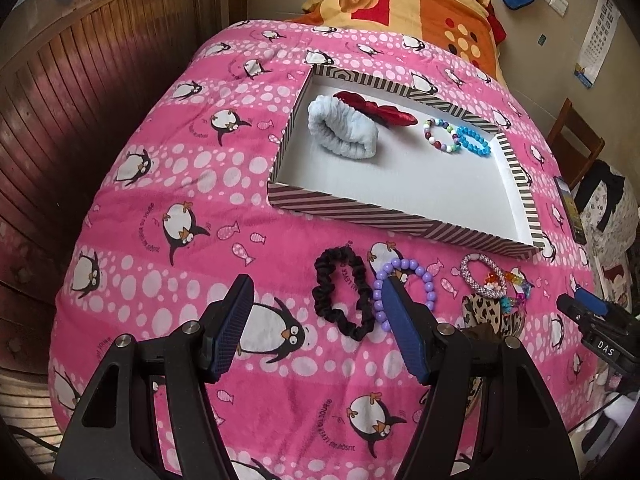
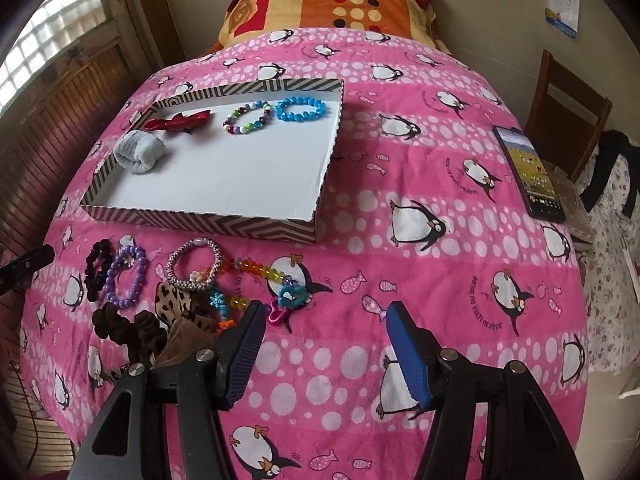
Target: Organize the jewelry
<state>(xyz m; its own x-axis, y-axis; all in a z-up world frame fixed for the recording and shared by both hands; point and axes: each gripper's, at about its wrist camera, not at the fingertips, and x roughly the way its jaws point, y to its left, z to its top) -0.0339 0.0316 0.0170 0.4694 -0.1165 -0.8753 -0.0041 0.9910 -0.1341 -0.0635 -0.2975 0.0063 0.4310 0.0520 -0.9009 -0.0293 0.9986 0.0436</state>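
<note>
— On the pink penguin blanket point(image 2: 400, 152), what do you see?

— A striped shallow box point(image 2: 200, 224) with a white floor. Inside it lie a pale blue wristband point(image 2: 138, 156), a red hair clip point(image 2: 178, 122), a mixed-colour bead bracelet point(image 2: 247, 117) and a bright blue bead bracelet point(image 2: 301, 109), the two bracelets just beside each other.

— And outside the box?

— Near its front wall: a black scrunchie point(image 1: 340, 294), a purple bead bracelet point(image 1: 404, 288), a woven pink-white bangle point(image 2: 194, 264), a string of clear coloured beads point(image 2: 260, 270), a leopard-print scrunchie point(image 2: 176, 300) and a brown scrunchie point(image 2: 128, 328), bunched close together.

— The grippers?

— The left gripper point(image 1: 316, 320) hangs over the blanket with fingers wide, nothing between them; its right finger covers part of the purple bracelet. The right gripper point(image 2: 326, 344) is also spread, empty, just right of the pile. A phone point(image 2: 528, 172) lies well apart.
</note>
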